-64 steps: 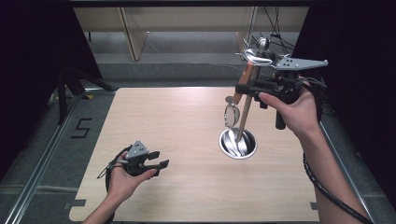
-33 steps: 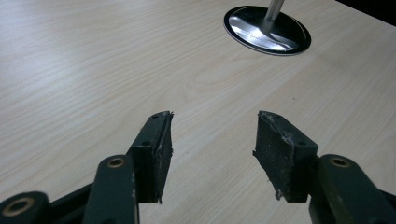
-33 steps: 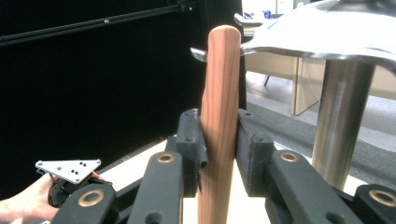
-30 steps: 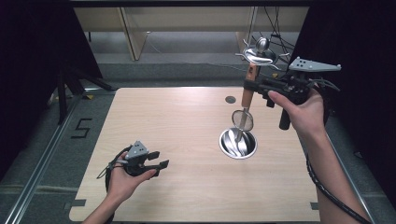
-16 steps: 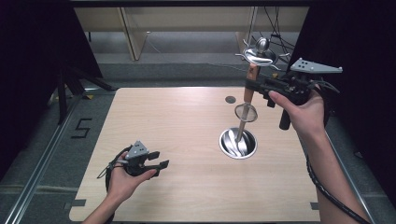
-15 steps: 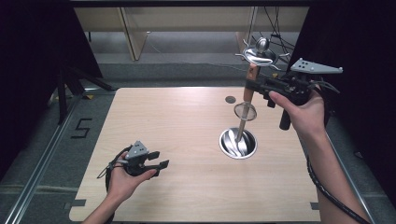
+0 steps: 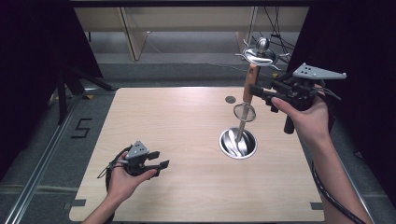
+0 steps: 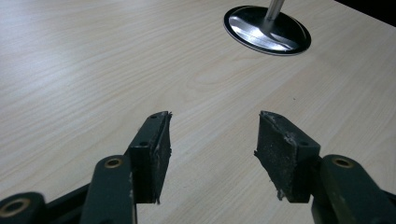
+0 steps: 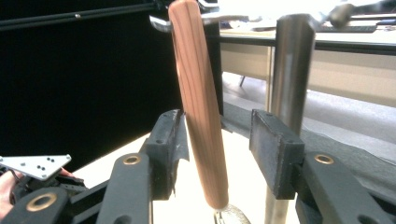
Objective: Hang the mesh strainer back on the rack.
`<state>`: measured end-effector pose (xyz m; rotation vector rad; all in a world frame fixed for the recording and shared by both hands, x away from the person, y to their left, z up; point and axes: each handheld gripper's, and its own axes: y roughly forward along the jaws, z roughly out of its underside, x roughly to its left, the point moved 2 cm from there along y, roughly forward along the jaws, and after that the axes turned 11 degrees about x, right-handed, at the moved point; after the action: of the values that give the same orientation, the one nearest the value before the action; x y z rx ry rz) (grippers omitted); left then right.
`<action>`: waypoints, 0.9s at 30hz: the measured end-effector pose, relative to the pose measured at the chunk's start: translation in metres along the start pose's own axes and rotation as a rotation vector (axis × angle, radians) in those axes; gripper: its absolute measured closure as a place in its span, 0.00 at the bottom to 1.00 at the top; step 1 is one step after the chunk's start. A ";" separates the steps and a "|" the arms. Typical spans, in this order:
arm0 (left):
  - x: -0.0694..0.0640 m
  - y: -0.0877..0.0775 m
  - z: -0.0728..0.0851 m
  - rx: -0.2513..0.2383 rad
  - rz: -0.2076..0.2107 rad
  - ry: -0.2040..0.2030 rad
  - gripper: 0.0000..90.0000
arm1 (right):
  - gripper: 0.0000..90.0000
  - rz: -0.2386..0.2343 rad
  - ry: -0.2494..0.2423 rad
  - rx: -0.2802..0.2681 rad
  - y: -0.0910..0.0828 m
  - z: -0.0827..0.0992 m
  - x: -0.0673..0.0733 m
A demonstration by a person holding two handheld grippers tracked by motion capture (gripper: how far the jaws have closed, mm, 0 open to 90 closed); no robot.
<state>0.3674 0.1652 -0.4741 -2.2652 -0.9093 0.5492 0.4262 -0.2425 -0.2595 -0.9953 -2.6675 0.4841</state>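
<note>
Beside the steel stand, the right tool, just opening, flanks the hanging strainer's wooden handle without clamping.

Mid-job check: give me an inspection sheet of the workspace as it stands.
Surface: light wooden table, bare apart from the items below.
Job's things: steel utensil stand with round base; small mesh strainer with wooden handle hanging at its hooked top.
Clutter: small dark round disc behind the stand.
Grippers: right gripper fingers have just been opening, with the strainer's handle between them; left gripper open with nothing between its fingers, low over the table's near left.
Cables: black cable along the right forearm; looped cable at the left hand.
Surroundings: dark curtains, grey floor marked 5.
</note>
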 end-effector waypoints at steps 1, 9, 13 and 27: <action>0.000 0.000 0.000 0.000 0.000 -0.001 0.49 | 0.60 0.014 -0.013 -0.004 -0.003 0.003 -0.001; 0.000 0.001 0.000 -0.010 0.004 -0.008 0.48 | 0.55 0.027 0.000 0.019 -0.015 0.021 -0.005; 0.000 0.001 0.000 -0.006 0.001 -0.009 0.47 | 0.54 0.063 0.002 0.037 -0.021 0.032 -0.009; 0.001 -0.001 -0.001 -0.017 -0.009 -0.025 0.45 | 0.47 0.157 0.038 0.158 -0.031 0.081 -0.026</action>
<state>0.3684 0.1661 -0.4732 -2.2726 -0.9392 0.5689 0.3991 -0.2996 -0.3241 -1.1585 -2.4844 0.6897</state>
